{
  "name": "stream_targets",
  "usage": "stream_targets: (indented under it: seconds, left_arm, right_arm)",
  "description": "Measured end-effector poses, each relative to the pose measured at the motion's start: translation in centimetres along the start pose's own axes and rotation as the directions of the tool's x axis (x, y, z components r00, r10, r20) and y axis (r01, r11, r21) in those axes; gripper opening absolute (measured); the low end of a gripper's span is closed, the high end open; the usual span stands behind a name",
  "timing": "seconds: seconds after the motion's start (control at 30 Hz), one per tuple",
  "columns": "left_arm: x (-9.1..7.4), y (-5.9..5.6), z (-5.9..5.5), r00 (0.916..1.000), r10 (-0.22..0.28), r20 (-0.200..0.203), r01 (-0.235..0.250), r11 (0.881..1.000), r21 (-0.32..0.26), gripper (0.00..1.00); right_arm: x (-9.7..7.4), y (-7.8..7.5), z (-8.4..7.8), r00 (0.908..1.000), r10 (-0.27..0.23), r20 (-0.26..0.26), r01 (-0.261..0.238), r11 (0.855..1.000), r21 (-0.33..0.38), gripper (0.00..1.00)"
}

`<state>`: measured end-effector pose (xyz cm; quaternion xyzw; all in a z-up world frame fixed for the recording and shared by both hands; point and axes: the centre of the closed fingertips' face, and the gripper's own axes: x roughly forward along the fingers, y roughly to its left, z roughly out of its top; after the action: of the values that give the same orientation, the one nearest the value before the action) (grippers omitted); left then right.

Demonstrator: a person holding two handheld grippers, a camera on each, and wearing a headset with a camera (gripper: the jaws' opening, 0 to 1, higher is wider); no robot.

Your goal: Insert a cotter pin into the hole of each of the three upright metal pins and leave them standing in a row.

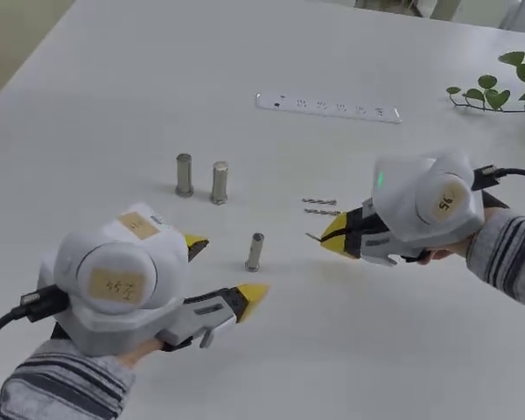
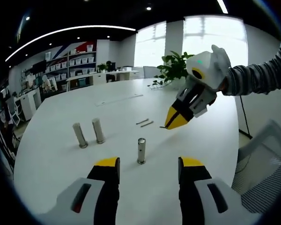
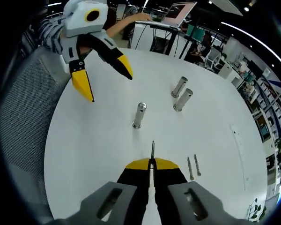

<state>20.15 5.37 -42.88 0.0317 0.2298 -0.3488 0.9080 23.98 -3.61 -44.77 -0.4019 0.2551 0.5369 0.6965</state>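
Three steel pins stand upright on the white table: two close together at the back (image 1: 184, 175) (image 1: 220, 182) and a single one nearer me (image 1: 255, 252). My left gripper (image 1: 224, 268) is open just left of that single pin (image 2: 141, 150), which stands ahead of the gap between its yellow tips. To the pin's right, my right gripper (image 1: 335, 234) is shut on a thin cotter pin (image 3: 152, 150) that sticks out toward the single pin (image 3: 139, 115). Two more cotter pins (image 1: 320, 206) lie flat on the table beside the right gripper.
A white power strip (image 1: 328, 108) lies at the back of the table. A leafy plant (image 1: 503, 87) trails in at the far right. A mesh chair (image 3: 28, 103) stands by the table's edge.
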Motion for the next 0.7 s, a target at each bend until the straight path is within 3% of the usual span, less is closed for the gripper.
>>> stream_targets:
  seconds: [0.1, 0.27, 0.37, 0.47, 0.7]
  left_arm:
    - [0.0, -0.8, 0.4, 0.999, -0.04, 0.02, 0.041, 0.998, -0.039, 0.41]
    - [0.2, -1.3, 0.7, 0.9974, -0.065, 0.03, 0.067, 0.996, -0.052, 0.33]
    - [0.3, -1.9, 1.2, 0.9934, -0.1, 0.056, 0.105, 0.989, -0.1, 0.29]
    - [0.4, -1.9, 1.5, 0.992, -0.103, 0.073, 0.111, 0.986, -0.128, 0.26]
    - [0.5, -2.6, 1.5, 0.9863, -0.145, 0.078, 0.158, 0.967, -0.198, 0.14]
  right_arm:
    - [-0.2, 0.9, 0.7, 0.9999, 0.004, 0.016, -0.003, 0.998, -0.057, 0.0]
    - [-0.4, 2.5, 2.0, 0.9986, 0.018, 0.05, -0.011, 0.992, -0.129, 0.0]
    - [-0.4, 3.5, 2.7, 0.9968, 0.031, 0.074, -0.017, 0.983, -0.181, 0.0]
    - [-0.4, 4.0, 3.1, 0.9963, 0.036, 0.078, -0.019, 0.978, -0.205, 0.0]
    - [-0.5, 4.8, 4.4, 0.9913, 0.043, 0.124, -0.01, 0.967, -0.255, 0.0]
